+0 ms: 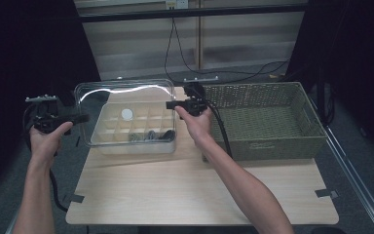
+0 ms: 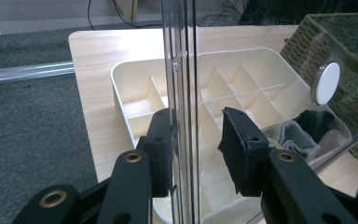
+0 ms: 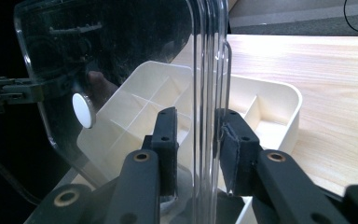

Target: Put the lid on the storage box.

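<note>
A clear plastic lid point(image 1: 108, 95) with a white round knob point(image 1: 126, 114) stands nearly upright over a cream divided box point(image 1: 102, 142), knob side toward me. My left gripper point(image 1: 80, 118) is at its left edge. In the left gripper view that gripper point(image 2: 196, 130) straddles the lid point(image 2: 182, 70): one pad touches the rim, the other stands a little off. My right gripper point(image 1: 170, 104) is at the lid's right edge. In the right gripper view that gripper point(image 3: 198, 126) is shut on the lid point(image 3: 121, 56). Dark and grey cloth items point(image 1: 151, 135) lie in the box's front compartments.
A woven green basket point(image 1: 272, 142) stands directly right of the box on the light wooden table point(image 1: 199, 190). Cables hang behind the table. Grey carpet floor point(image 2: 32, 126) lies past the table's left edge.
</note>
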{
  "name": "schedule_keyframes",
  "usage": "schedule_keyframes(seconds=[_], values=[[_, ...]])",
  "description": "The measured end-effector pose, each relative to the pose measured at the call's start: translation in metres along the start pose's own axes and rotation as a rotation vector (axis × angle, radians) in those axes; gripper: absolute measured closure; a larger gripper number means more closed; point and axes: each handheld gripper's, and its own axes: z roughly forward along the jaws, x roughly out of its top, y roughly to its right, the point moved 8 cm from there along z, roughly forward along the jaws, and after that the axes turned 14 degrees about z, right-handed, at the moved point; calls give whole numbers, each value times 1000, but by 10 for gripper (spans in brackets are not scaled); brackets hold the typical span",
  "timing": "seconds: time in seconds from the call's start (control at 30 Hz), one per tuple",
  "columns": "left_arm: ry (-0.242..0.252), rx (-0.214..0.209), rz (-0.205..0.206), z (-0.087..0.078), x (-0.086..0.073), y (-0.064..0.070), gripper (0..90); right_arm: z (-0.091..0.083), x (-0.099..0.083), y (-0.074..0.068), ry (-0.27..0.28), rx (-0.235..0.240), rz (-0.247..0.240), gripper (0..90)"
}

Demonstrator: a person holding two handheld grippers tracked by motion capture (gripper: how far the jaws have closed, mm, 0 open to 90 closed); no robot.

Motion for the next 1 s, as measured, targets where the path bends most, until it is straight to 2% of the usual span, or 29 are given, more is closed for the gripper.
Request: schedule_keyframes(seconds=[0.17,0.2,0.33,0.4,0.47,0.7,1.0], values=[[-6,-4,-13,4,0,-3,641,1,2,2,2,0,2,700],[-15,-6,-5,5,-1,-4,640,2,1,2,3,0,-1,701],[-16,1,-25,8,-1,-6,634,5,1,2,4,-4,-3,703],[-20,2,-17,9,-2,-9,631,6,1,2,4,-3,-2,704],[-10,9,-38,12,-2,-10,626,8,0,2,-3,-6,-3,706],[-16,5,-61,27,-5,-12,606,9,2,7,-2,-30,-9,709],[-33,2,-67,34,-5,-16,580,12,2,9,-2,-37,-7,708]])
